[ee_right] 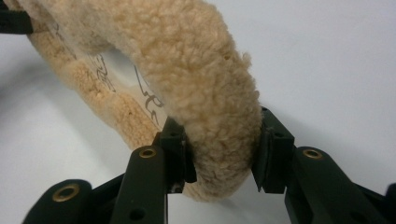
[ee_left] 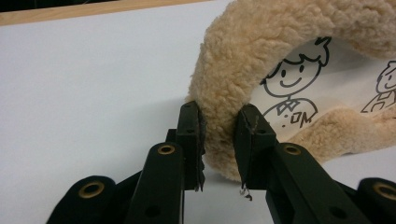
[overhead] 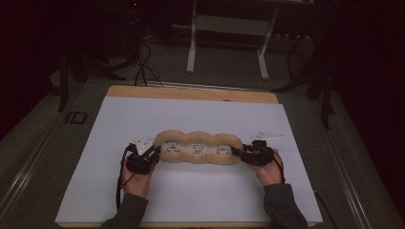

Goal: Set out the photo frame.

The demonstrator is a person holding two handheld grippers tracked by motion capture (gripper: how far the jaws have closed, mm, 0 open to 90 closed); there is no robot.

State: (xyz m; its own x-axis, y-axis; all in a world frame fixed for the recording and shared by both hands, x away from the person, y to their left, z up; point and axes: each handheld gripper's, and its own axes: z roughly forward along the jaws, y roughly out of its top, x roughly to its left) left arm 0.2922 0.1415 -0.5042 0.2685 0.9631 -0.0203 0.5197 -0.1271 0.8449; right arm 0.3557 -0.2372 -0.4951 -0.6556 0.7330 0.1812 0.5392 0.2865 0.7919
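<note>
Fleecy tan cushion (overhead: 198, 147), three lobes, cartoon figures on pale inner panels | lying lengthwise mid white sheet (overhead: 143, 119) on worktop (overhead: 191, 93) | left gripper (ee_left: 219, 140) clamped on fleece rim at left end | right gripper (ee_right: 219, 156) clamped on rim at right end | hands (overhead: 136, 181) behind each gripper

Both forearms reach in from the near edge in dark sleeves, each hand wrapped around a black gripper, and the two grippers point inward toward each other. The left gripper (overhead: 154, 153) sits angled up and to the right; in its own view its jaws (ee_left: 219, 140) are pressed into the fleecy rim between them. The right gripper (overhead: 239, 152) lies nearly level, pointing left, its jaws (ee_right: 222, 149) likewise clamped on the fleecy rim
</note>
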